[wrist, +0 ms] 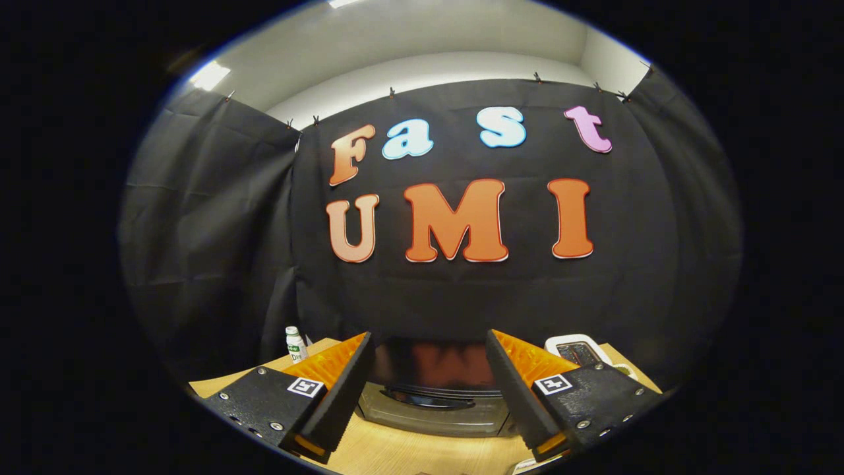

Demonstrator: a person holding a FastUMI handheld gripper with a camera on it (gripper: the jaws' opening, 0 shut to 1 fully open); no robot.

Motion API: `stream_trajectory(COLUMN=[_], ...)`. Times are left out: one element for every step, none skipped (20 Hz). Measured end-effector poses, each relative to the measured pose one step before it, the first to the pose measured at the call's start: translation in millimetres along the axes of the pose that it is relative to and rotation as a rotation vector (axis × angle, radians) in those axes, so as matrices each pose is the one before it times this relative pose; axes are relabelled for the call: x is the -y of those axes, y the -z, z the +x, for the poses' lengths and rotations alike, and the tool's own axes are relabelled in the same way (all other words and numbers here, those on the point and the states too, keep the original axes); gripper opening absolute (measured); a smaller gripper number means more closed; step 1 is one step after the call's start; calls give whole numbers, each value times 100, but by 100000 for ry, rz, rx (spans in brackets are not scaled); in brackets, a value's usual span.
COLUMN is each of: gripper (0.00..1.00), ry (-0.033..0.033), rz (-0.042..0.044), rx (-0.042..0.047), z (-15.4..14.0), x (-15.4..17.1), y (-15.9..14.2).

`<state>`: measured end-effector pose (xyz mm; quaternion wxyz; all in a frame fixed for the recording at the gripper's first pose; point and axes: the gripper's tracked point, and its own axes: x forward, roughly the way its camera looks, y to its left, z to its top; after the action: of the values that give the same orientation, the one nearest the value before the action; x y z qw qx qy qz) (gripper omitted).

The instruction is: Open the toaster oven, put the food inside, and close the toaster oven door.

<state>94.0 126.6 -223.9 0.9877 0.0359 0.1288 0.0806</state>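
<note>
The toaster oven stands on the wooden table just ahead of my fingers, seen low between them. Its dark glass door looks closed, with a black handle across the lower front above a grey panel. My gripper is open, its two fingers spread wide to either side of the oven front, with nothing between them. I see no food from here.
A small white bottle stands on the wooden table beyond the left finger. A white device lies on the table beyond the right finger. Black cloth walls close the booth behind and to both sides.
</note>
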Motion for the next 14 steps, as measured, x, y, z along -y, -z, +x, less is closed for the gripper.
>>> stream_trajectory(gripper=[100, 100, 100, 100, 100, 100, 100, 100, 100, 100, 100, 100, 100, 100], ry=[-80, 60, -24, 323, 893, 967, 994, 908, 1410, 1771, 1728, 1297, 1007, 723], rz=[275, 488, 464, 263, -72, -90, -174, -314, -816, -990, -844, -405, -288, -85], rx=[-1912, -2274, -2365, -2174, -2085, -2036, -1692, -566, -226, -194, -68, -351, -529, -639], z=[981, 776, 698, 841, 734, 590, 458, 507, 535, 440, 453, 435, 385, 371], x=[-259, -286, -206, -182, 9, 33, 9, 11, 94, 187, 200, 65, 18, -63], y=[1316, 1230, 1213, 1021, 1148, 941, 811, 495, 336, 301, 317, 260, 364, 318])
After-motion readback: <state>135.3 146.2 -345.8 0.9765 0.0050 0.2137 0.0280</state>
